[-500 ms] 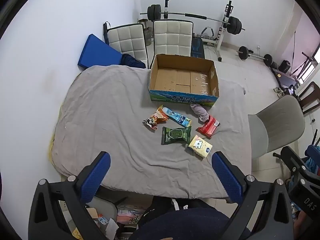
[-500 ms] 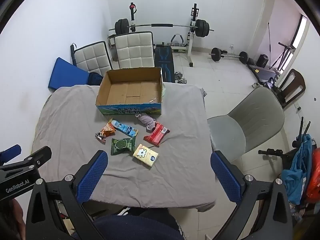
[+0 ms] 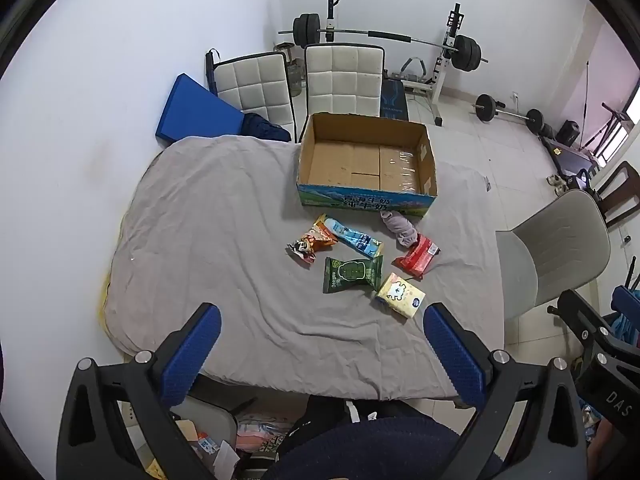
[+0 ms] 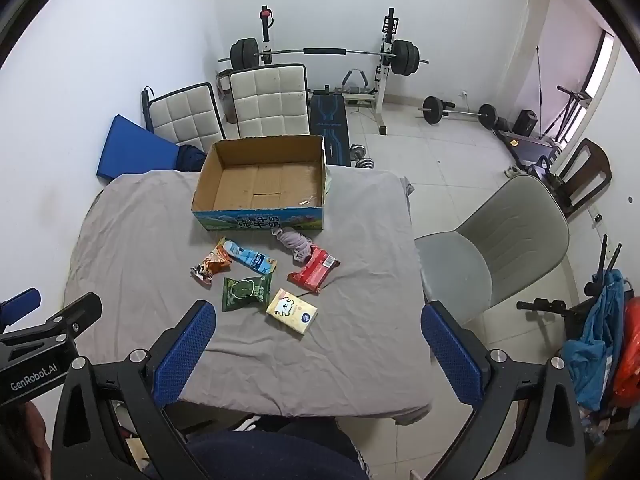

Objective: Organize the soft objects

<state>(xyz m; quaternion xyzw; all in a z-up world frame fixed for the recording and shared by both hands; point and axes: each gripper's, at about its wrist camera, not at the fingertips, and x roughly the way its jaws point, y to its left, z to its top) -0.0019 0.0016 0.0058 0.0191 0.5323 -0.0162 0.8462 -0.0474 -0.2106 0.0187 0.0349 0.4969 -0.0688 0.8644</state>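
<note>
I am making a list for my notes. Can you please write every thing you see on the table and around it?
cardboard box: 1, brown, blue printed front, far side of table, open, empty
snack packets: 4, orange, light blue, green, red, table centre, before the box
tissue pack: 1, yellow, nearest packet
cloth bundle: 1, mauve, against box front
table cover: 1, grey
padded chairs: 2, white, behind table
shell chair: 1, grey, right of table
barbell rack: 1, back wall
left hand-held gripper: blue pads, open
right hand-held gripper: blue pads, open
</note>
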